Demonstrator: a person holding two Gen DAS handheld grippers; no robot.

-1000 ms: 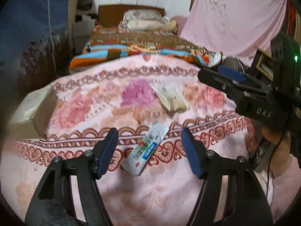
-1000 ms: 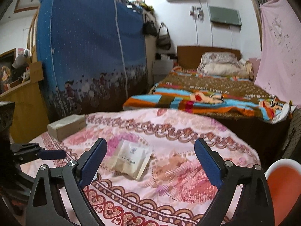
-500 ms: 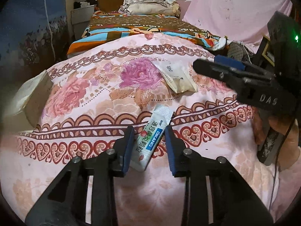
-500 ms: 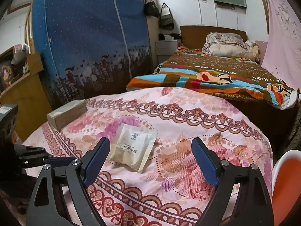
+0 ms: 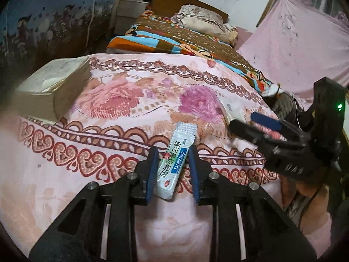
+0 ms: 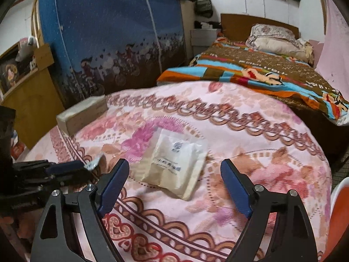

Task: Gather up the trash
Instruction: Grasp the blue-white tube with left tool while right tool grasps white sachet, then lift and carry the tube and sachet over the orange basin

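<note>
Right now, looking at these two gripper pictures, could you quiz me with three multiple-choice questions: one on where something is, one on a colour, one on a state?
1. Where does the cream packet lie?
A. on the striped bed
B. on the floral tablecloth, ahead of the right gripper
C. on top of the tissue box

2. What colour are the pads on the gripper fingers?
A. blue
B. yellow
C. white

3. How does the left gripper stand?
A. wide open above a bare cloth
B. shut on the tissue box
C. closed onto the white sachet

Answers:
1. B: it rests on the floral tablecloth between the right gripper's open fingers, apart from the tissue box.
2. A: blue strips line each finger.
3. C: both pads press the sides of the white sachet.
</note>
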